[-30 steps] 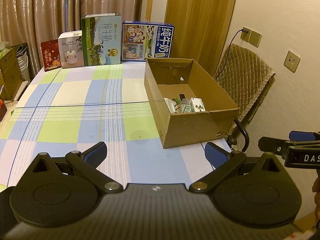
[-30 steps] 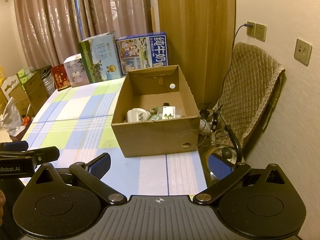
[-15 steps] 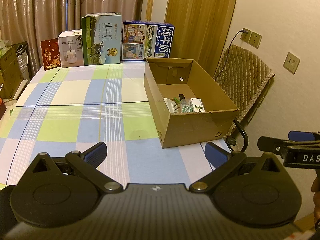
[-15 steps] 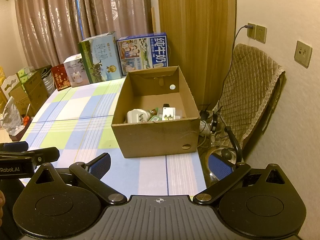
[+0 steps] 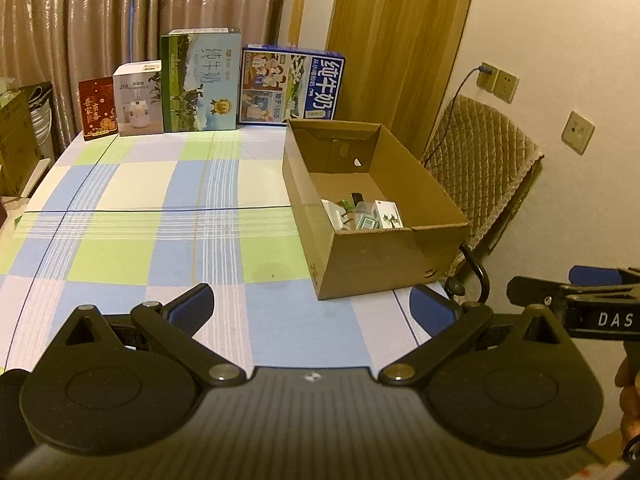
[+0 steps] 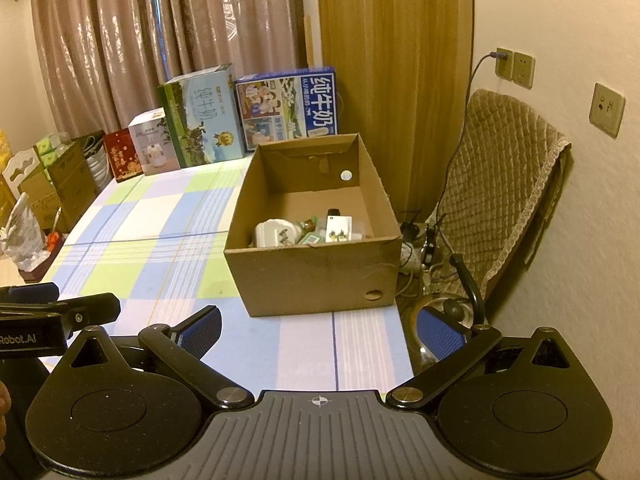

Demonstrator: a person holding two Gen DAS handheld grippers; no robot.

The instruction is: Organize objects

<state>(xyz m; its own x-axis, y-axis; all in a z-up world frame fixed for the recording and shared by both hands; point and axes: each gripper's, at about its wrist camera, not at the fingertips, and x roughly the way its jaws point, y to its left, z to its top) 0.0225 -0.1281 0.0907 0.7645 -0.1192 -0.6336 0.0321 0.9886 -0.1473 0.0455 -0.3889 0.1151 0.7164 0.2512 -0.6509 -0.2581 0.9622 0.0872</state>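
The open cardboard box (image 5: 384, 256) is sitting at the counter's (image 5: 160, 216) right edge, its long axis running away from the grippers toward the milk cartons (image 5: 292, 84) behind it. Small white and green packets (image 6: 304, 232) are lying inside its near end. Both the left gripper (image 5: 312, 312) and right gripper (image 6: 318, 330) are hovering spread and empty before the box.
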